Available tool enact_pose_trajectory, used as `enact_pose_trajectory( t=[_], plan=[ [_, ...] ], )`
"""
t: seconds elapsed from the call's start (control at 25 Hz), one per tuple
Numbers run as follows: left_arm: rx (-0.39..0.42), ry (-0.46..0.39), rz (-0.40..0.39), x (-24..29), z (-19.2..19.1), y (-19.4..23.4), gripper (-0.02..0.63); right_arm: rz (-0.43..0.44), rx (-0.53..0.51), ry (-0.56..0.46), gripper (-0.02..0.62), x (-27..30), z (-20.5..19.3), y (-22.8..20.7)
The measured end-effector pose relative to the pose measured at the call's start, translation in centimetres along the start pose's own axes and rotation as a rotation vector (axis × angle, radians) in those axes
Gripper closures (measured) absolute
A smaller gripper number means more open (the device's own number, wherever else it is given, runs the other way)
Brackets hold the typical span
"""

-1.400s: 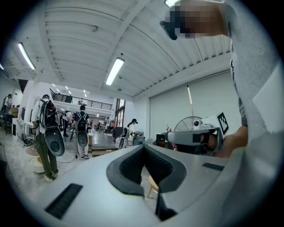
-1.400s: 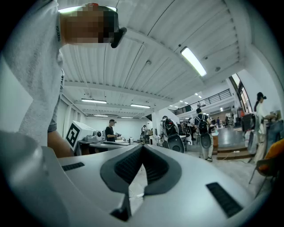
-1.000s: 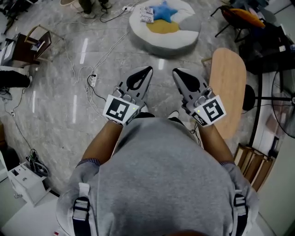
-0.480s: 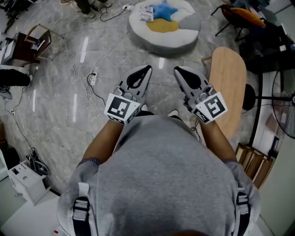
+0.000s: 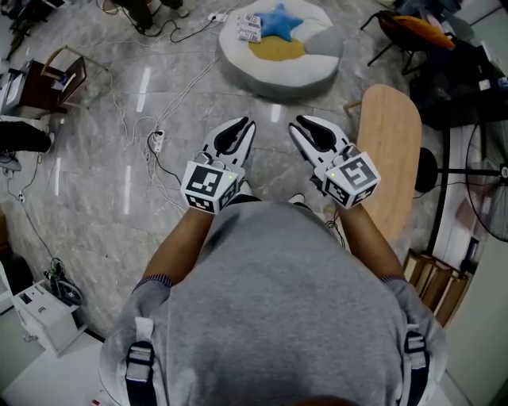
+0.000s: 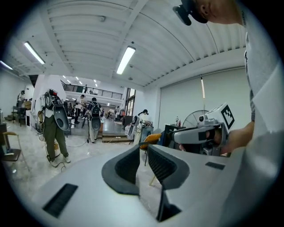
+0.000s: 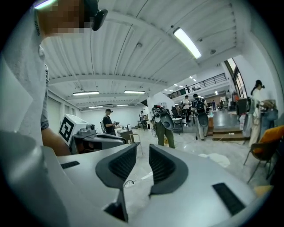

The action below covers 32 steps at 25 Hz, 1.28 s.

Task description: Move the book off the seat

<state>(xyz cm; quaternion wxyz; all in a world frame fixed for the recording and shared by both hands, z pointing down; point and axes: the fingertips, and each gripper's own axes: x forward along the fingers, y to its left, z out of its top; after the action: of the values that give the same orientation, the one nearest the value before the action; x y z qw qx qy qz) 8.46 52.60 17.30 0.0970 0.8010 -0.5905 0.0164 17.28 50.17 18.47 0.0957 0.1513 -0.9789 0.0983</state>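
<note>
A small book with a white printed cover [image 5: 251, 26] lies on the round white cushion seat [image 5: 274, 73], near its left rim and just beside a blue star-shaped pillow [image 5: 279, 19]. The grey left gripper [image 5: 242, 124] and the grey right gripper [image 5: 300, 123] hover side by side, well apart from this seat, on its near side. The jaws of both have just been opening. They stand a little apart, with nothing between them.
</note>
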Motion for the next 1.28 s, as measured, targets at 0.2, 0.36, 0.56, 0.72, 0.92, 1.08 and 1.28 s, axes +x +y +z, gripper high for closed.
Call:
enact_pose_trajectory(
  t=[0.2,0.36,0.56,0.72,0.92,1.08,1.28],
  plan=[
    [-0.040,0.063,0.034,0.1,-1.9,1.7,0.429,-0.013,0.035,0.090,0.452,1.6,-2.1,-0.6],
    [-0.057,0.105,0.039,-0.3,-3.1,3.7,0.366,-0.026,0.060,0.123,0.368,3.8,-2.7,-0.6],
    [-0.071,0.138,0.040,-1.1,-4.4,6.5,0.326,-0.034,0.072,0.145,0.341,6.6,-3.3,0.2],
    [-0.081,0.130,0.021,-1.7,-4.5,9.2,0.318,-0.048,0.083,0.151,0.327,9.4,-3.2,0.8],
    [-0.086,0.118,-0.014,-1.6,-4.2,11.6,0.304,-0.075,0.096,0.140,0.318,12.2,-2.7,0.9],
    [-0.086,0.118,-0.012,-0.8,-3.9,13.9,0.304,-0.083,0.103,0.133,0.307,14.3,-2.1,0.2],
    [-0.076,0.120,0.004,1.9,-3.5,16.2,0.304,-0.070,0.108,0.138,0.287,15.9,-1.9,-2.3]
  ],
)
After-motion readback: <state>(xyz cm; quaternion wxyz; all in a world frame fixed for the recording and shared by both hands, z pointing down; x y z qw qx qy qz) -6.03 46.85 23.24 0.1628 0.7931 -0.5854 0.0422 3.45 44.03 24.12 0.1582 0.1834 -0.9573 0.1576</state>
